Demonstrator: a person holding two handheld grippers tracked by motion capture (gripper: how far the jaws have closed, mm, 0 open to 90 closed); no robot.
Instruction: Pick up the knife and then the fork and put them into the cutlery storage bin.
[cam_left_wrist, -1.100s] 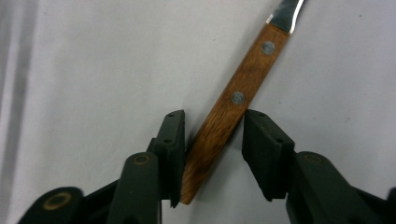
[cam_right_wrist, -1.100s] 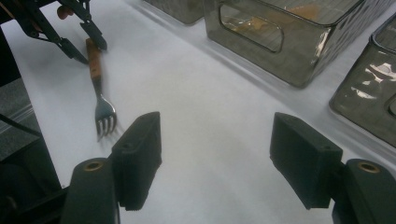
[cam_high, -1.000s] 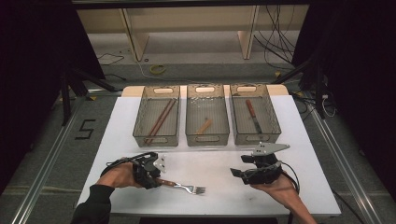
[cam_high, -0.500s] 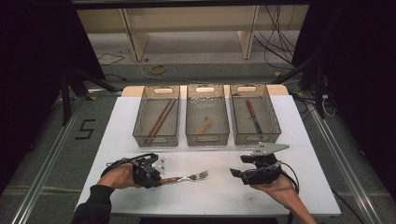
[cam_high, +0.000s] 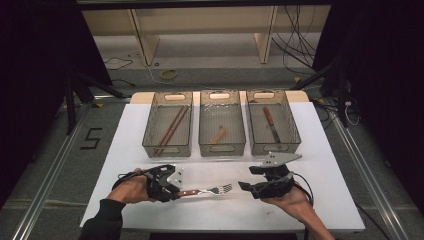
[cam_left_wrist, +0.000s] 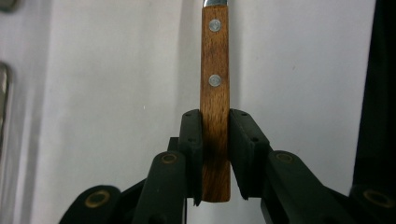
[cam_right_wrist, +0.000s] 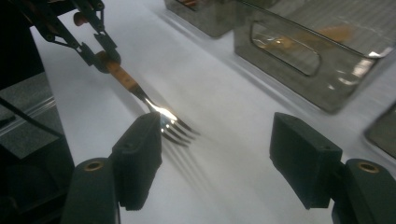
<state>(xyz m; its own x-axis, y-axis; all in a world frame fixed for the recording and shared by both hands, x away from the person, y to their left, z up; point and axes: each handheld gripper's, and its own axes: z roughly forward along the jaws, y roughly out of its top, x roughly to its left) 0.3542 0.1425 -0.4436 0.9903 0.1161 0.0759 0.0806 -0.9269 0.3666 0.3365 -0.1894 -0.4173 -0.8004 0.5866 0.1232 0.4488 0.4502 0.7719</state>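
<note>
Three mesh bins (cam_high: 222, 122) lined up at far side of white surface (cam_high: 325, 170). Left one has chopsticks (cam_high: 170, 130), middle has small wooden piece (cam_high: 218, 135), right has knife (cam_high: 271, 125). Yellow tape roll (cam_high: 169, 74) on floor beyond.

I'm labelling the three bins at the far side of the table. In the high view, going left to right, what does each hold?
Left bin: chopsticks → middle bin: a small wooden piece → right bin: a knife.

Dim room; grey floor (cam_high: 60, 165); wooden shelving (cam_high: 200, 22).
</note>
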